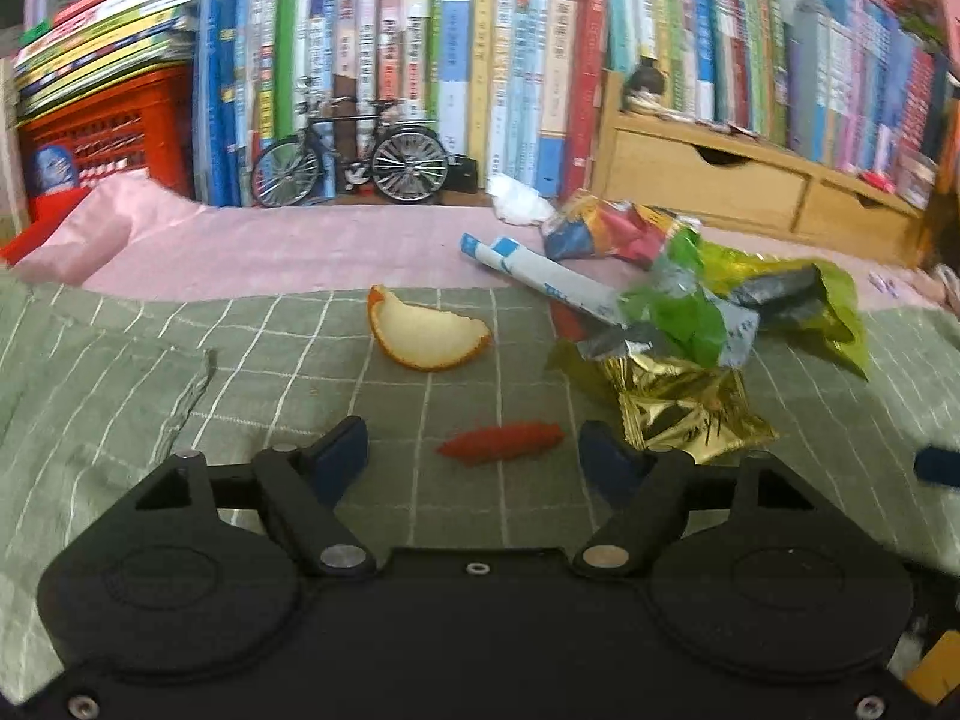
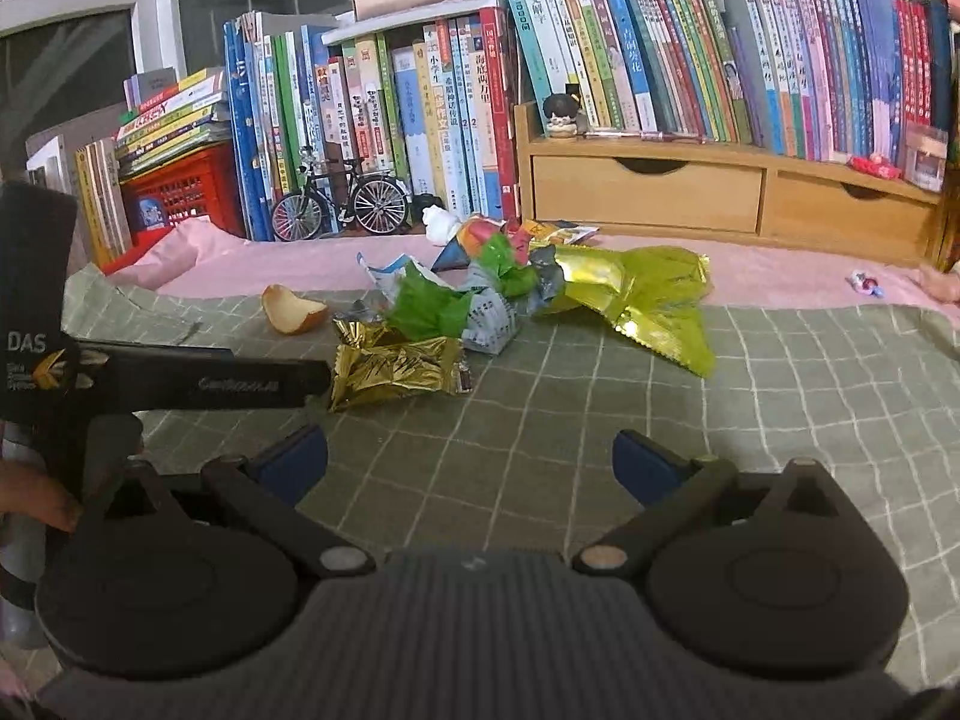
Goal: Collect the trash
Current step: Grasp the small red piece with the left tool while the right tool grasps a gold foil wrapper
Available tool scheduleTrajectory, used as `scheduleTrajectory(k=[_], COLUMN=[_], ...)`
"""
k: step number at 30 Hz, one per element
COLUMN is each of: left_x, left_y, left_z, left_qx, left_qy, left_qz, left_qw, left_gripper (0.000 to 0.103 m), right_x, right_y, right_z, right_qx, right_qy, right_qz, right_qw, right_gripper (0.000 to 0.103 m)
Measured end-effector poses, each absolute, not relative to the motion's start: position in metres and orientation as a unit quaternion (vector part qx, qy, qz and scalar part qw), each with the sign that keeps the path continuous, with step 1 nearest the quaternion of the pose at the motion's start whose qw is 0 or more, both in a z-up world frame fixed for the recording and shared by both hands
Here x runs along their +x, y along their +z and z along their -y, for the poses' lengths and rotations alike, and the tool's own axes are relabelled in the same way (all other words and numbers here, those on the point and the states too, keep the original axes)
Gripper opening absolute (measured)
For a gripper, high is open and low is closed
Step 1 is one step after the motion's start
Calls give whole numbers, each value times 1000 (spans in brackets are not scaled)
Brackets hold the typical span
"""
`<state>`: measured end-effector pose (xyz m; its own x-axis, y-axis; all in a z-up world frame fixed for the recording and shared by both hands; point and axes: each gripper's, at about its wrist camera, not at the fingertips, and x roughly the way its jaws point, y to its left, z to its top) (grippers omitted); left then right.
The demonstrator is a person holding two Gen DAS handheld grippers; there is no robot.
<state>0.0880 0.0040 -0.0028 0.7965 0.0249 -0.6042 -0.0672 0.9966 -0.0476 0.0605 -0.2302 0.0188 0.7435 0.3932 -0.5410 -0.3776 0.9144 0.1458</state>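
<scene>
A small red wrapper (image 1: 501, 443) lies on the green checked cloth (image 1: 180, 372), right between the open fingers of my left gripper (image 1: 474, 456). Beyond it sits an orange peel (image 1: 425, 333), also visible in the right wrist view (image 2: 293, 311). A gold foil wrapper (image 1: 678, 405) (image 2: 396, 367) lies to the right, with a heap of green, blue-white and yellow-green wrappers (image 1: 690, 294) (image 2: 510, 294) behind it. My right gripper (image 2: 471, 462) is open over bare cloth (image 2: 780, 372), nearer than the gold wrapper. The left gripper's body (image 2: 150, 381) shows at the left of the right wrist view.
A row of books (image 2: 600, 90) lines the back, with a red crate (image 1: 102, 132), a model bicycle (image 1: 351, 150) and a wooden drawer unit (image 2: 720, 192). A pink cloth (image 1: 270, 246) lies under the green one. A small candy (image 2: 865, 284) and a hand (image 2: 42, 504) sit at the edges.
</scene>
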Motion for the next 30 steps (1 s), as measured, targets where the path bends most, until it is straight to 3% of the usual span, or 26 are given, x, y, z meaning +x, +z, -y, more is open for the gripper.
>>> scheduleTrajectory(k=[3,5,10,30], left_x=[91,91,87,50], left_y=[-3,-3,-2,-2], left_z=[-4,-5,-15,-90], left_qx=[-50,-58,-79,-244], left_qy=[29,35,40,-65], left_qz=[-312,-309,-301,-315], left_qw=[948,949,949,915], left_gripper=[69,56,43,42], right_x=[60,59,59,83], right_y=[17,17,16,31], right_z=[233,234,235,185], right_qx=[29,31,36,-2], right_qy=[215,214,211,224], right_qz=[-294,-292,-291,-303], right_qw=[931,932,932,926], right_gripper=[103,103,103,103])
